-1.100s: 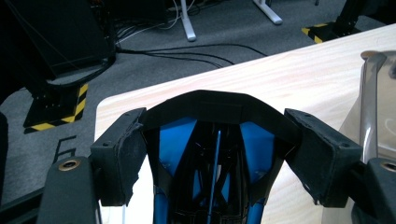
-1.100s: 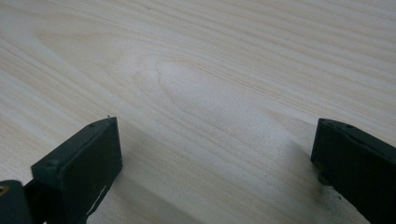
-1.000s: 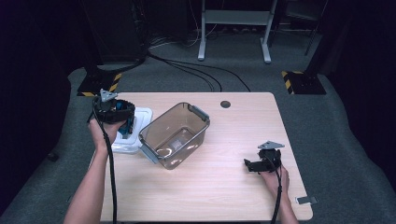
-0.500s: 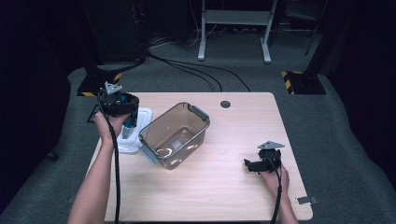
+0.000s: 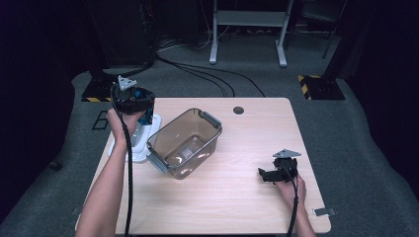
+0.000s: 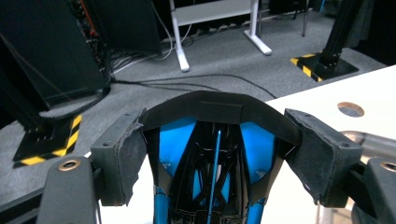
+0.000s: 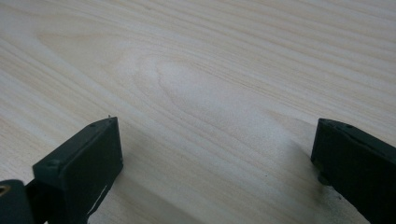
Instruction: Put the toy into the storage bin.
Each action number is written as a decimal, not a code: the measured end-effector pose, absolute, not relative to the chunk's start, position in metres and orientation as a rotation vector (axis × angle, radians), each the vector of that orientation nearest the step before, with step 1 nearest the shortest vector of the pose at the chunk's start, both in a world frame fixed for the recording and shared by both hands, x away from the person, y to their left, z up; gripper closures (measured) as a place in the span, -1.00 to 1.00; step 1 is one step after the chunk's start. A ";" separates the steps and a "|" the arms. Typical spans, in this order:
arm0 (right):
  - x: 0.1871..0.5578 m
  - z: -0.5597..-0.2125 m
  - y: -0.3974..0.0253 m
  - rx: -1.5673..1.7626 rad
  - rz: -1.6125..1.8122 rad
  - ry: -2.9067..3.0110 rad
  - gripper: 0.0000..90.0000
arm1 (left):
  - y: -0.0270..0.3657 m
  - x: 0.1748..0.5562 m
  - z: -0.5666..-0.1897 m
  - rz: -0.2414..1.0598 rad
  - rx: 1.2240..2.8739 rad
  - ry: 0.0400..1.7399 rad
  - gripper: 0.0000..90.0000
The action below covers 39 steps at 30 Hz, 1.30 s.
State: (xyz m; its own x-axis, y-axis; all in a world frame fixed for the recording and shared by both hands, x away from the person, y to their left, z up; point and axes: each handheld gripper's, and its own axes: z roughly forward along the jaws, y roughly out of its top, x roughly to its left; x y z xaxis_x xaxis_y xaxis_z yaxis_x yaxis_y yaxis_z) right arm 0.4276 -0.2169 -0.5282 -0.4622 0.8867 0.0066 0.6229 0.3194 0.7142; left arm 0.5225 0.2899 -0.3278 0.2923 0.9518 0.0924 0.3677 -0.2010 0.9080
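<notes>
At the frame's upper left the left gripper (image 5: 143,114) pinches a blue-and-black object (image 6: 212,163) between its fingers, while the right gripper (image 5: 263,174), fingers spread, rests on the bench (image 5: 237,207).

The left forearm (image 5: 106,190) reaches far up the left side, its hand (image 5: 118,123) lifting the left gripper (image 5: 143,116) above the table, jaws clamped on something black and blue. The right hand (image 5: 291,185) rests low at the near right, its right gripper (image 5: 264,174) pointing left with jaws spread wide and nothing between them
</notes>
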 end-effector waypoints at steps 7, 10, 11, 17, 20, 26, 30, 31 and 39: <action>0.428 -0.528 -0.217 1.341 0.934 2.204 -0.97 | 0.270 0.520 -0.311 0.869 1.721 1.136 -0.44; 0.428 -0.528 -0.217 1.340 0.935 2.204 -0.97 | 0.263 0.518 -0.306 0.857 1.720 1.108 -0.44; 0.428 -0.528 -0.217 1.340 0.935 2.204 -0.97 | 0.263 0.518 -0.306 0.857 1.720 1.108 -0.44; 0.428 -0.528 -0.217 1.340 0.935 2.203 -0.97 | 0.251 0.513 -0.299 0.824 1.716 1.067 -0.44; 0.428 -0.528 -0.217 1.340 0.935 2.203 -0.97 | 0.245 0.511 -0.296 0.811 1.717 1.049 -0.44; 0.428 -0.528 -0.217 1.340 0.935 2.203 -0.97 | 0.235 0.504 -0.294 0.775 1.708 1.020 -0.44; 0.428 -0.528 -0.217 1.340 0.935 2.203 -0.97 | 0.228 0.498 -0.294 0.742 1.714 0.996 -0.44; 0.428 -0.528 -0.217 1.342 0.935 2.203 -0.97 | 0.228 0.498 -0.294 0.742 1.714 0.996 -0.44; 0.428 -0.528 -0.217 1.342 0.935 2.203 -0.97 | 0.218 0.485 -0.301 0.708 1.734 0.965 -0.44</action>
State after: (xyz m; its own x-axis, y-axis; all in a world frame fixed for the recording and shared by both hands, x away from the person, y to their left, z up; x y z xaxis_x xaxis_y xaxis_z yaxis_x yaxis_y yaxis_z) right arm 0.4276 -0.2168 -0.5282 -0.4623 0.8867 0.0092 0.6225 0.3172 0.7154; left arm 0.4848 0.2176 -0.3008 0.5121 0.8586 0.0240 0.2806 -0.1937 0.9401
